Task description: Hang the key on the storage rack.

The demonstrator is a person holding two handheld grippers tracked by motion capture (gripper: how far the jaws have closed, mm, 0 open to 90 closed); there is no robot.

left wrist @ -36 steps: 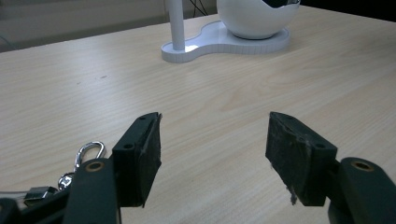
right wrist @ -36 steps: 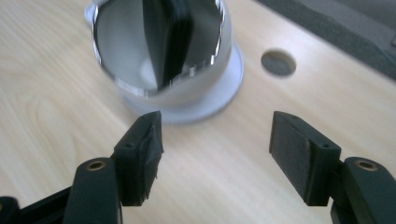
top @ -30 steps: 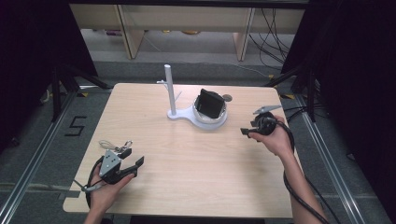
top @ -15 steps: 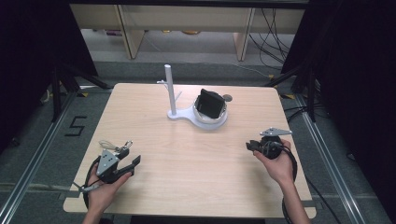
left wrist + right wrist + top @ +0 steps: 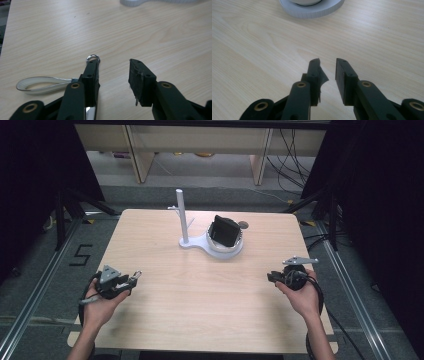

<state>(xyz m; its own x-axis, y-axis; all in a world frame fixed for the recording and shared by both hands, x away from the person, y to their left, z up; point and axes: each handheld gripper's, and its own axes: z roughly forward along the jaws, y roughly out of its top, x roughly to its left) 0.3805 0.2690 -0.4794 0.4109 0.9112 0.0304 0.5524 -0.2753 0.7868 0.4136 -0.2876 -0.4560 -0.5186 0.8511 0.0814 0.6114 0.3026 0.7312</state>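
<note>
Pulled the right tool (image 5: 272,277) way back from up beside the white stand (image 5: 212,243) down to the near right part of the table (image 5: 200,310), well apart from the stand now, and nudged the left tool (image 5: 134,278) a touch along the near left edge.

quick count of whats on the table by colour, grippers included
white: 1, the stand with its post
black: 3, the object on the stand's round base, the left gripper, the right gripper
silver: 1, the strap loop beside the left gripper's jaw
dark: 1, the small round disc
total: 6
</note>
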